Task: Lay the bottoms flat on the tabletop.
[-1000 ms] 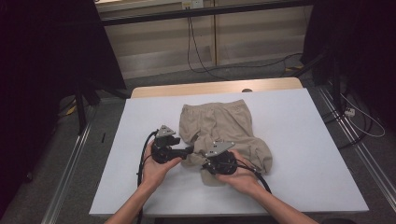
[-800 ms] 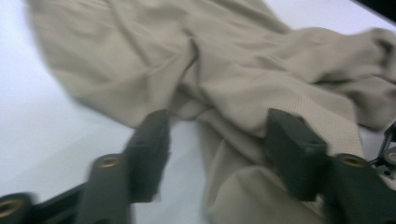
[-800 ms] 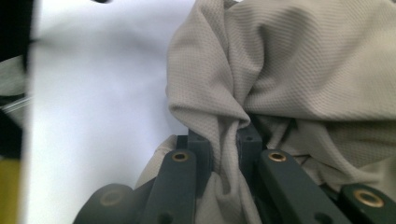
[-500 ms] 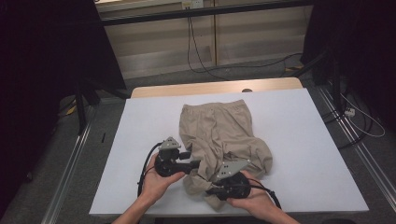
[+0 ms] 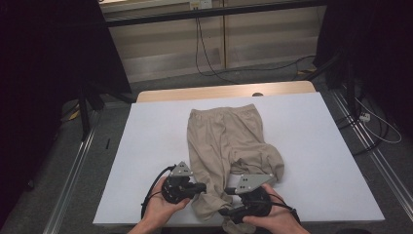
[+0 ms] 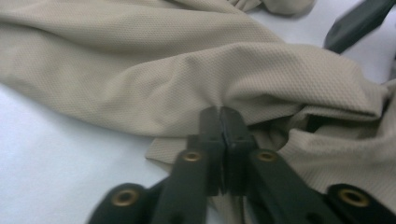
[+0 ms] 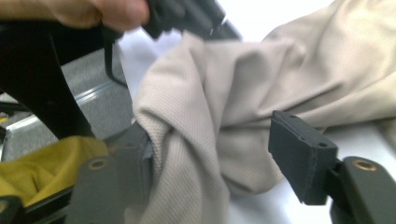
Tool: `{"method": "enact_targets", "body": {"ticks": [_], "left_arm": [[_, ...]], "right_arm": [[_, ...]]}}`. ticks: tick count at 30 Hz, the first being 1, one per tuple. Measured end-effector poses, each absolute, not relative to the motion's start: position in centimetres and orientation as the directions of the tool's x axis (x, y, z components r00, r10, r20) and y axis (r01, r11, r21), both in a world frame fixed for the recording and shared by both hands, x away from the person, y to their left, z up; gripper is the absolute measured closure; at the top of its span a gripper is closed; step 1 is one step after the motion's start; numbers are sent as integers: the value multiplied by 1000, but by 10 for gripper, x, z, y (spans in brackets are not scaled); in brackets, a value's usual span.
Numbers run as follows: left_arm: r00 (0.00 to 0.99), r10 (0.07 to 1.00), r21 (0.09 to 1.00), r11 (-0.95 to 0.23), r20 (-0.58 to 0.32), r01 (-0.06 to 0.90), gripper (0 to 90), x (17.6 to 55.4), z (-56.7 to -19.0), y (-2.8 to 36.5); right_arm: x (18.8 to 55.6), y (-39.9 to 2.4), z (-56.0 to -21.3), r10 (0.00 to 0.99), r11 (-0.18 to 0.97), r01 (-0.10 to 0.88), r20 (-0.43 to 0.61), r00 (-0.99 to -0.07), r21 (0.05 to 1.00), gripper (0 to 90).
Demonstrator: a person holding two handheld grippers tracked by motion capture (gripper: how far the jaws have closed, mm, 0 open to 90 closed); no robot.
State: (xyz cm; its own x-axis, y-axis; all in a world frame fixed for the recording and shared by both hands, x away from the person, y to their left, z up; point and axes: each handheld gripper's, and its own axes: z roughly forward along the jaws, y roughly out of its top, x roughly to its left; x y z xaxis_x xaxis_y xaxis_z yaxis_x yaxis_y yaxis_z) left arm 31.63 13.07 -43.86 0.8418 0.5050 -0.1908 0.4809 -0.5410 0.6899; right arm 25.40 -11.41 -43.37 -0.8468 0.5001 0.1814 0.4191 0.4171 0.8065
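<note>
1. Two hand-held grippers work at the near edge of a white table (image 5: 146, 146), each gripped by one of the person's hands, which come in from the bottom of the high view.
2. Between them lies a pair of beige trousers (image 5: 224, 141), spread lengthwise on the table with the waistband toward the far edge and the legs toward the person.
3. The lower leg ends are bunched and crumpled at the near edge, and a bit of cloth hangs over it.
4. The left gripper (image 5: 202, 187) sits just left of the bunched cloth, pointing toward it.
5. In the left gripper view its jaws have just been closing and now stand pressed together, pinching a fold of the beige fabric right at their tips (image 6: 219, 112).
6. The right gripper (image 5: 225, 210) lies at the near edge, just right of the bunch, with its grey plate on top.
7. In the right gripper view its jaws have just been opening and now stand spread.
8. A thick twisted roll of the trouser cloth passes between them; it lies against the left-hand jaw, while the right-hand jaw stands apart from it.
9. The left hand (image 7: 93, 11) and its gripper show at the top of the right gripper view, close above the cloth.
</note>
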Motion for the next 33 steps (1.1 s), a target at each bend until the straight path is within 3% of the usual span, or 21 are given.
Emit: {"method": "enact_targets", "body": {"ticks": [3,4,6,8,10,16,19,26,33], "left_arm": [[838,518,704,-531,-171,472,900,320,-434,131],[834,529,709,-528,-157,468,900,321,-434,131],[833,533,710,-530,-147,465,900,326,-433,130],[823,553,716,-522,-130,464,900,333,-433,129],[802,586,724,-503,-116,472,900,343,-433,128],[754,650,711,-487,-93,507,900,364,-438,139],[740,652,714,-439,-165,546,900,364,-438,146],[799,570,742,-450,-190,497,799,341,-432,143],[834,514,733,-486,-200,475,833,321,-429,137]], "right_arm": [[256,-120,-427,522,370,419,187,-832,829,346],[257,-122,-425,527,361,415,184,-829,835,391],[259,-126,-424,529,347,399,174,-831,849,642],[261,-128,-425,546,365,398,153,-824,842,824],[265,-129,-430,560,388,418,150,-815,822,897],[280,-145,-437,652,430,444,70,-755,786,900],[278,-152,-444,643,435,475,105,-759,765,900],[245,-122,-449,516,503,436,146,-844,746,900],[211,-110,-455,389,556,399,196,-900,729,883]]}}
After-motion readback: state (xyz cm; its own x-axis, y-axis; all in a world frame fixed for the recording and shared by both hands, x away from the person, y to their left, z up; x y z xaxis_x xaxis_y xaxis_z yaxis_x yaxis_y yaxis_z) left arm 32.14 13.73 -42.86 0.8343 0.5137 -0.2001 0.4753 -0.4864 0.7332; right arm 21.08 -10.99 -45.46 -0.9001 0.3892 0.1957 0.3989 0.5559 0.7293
